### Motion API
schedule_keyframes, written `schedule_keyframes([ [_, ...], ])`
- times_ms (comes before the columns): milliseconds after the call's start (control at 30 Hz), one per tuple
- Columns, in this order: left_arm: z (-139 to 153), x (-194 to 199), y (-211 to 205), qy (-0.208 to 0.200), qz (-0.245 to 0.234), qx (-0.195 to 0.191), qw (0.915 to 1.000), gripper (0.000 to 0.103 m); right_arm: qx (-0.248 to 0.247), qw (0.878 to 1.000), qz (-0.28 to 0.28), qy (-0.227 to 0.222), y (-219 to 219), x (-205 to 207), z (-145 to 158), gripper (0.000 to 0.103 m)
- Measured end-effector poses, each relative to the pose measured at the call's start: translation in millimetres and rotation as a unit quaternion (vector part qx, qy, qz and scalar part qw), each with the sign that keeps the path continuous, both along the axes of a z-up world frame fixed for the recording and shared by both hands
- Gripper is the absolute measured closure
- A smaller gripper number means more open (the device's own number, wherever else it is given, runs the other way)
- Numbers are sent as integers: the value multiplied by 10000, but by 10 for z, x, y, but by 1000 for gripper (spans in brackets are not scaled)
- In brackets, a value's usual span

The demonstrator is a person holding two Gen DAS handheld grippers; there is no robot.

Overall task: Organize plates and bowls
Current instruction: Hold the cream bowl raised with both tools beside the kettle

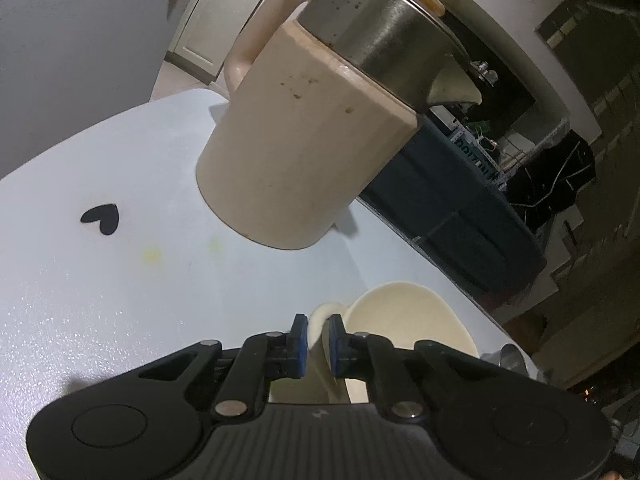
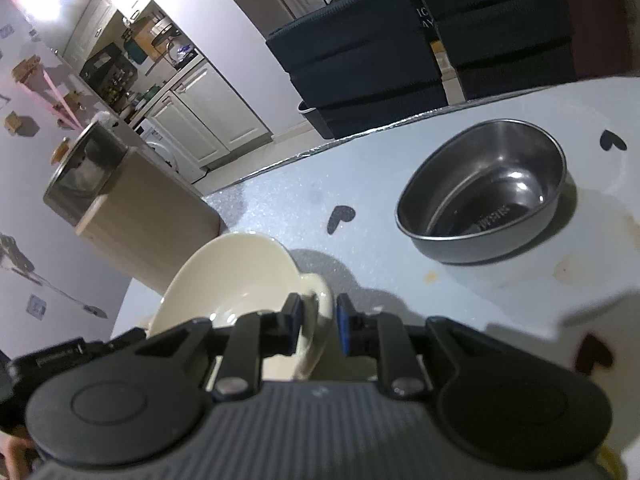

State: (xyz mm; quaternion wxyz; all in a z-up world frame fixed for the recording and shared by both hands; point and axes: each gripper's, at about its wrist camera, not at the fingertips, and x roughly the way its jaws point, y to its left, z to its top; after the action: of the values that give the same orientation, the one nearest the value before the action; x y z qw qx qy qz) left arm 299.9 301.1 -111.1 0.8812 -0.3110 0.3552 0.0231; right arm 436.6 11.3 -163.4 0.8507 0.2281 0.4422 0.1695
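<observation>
Cream bowl [image 1: 404,320] sits by the table edge [image 1: 432,268], lower right; left gripper [image 1: 318,336] clamps its handle. Right gripper [image 2: 318,320] straddles the bowl's other handle, pads not visibly pressing. Steel bowl [image 2: 484,196], upper right, empty.

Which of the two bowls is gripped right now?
The cream bowl with side handles; the left tool pinches one handle. The steel bowl sits untouched farther back on the table.
</observation>
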Motion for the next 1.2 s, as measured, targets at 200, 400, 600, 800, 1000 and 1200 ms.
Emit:
schedule_keyframes([
  [200,-42,-16,20,-69,62,-176,9998,92,-445,9981,321,-284,96,-19,32,82],
  [400,-138,-28,161,-10,264,-951,9951,91,-166,9993,280,-177,51,32,-19,82],
  [600,-110,53,151,142,12,-1046,9944,72,-198,9987,459,-10,104,96,-62,81],
  [800,-24,218,-52,403,-468,-64,9981,82,-472,9966,669,29,171,146,-34,81],
  [1000,-77,329,11,458,-619,-73,9970,81,-651,9941,846,166,238,235,-4,80],
  [1200,-252,388,76,638,-461,-612,9950,77,-611,9943,859,143,270,313,-46,80],
])
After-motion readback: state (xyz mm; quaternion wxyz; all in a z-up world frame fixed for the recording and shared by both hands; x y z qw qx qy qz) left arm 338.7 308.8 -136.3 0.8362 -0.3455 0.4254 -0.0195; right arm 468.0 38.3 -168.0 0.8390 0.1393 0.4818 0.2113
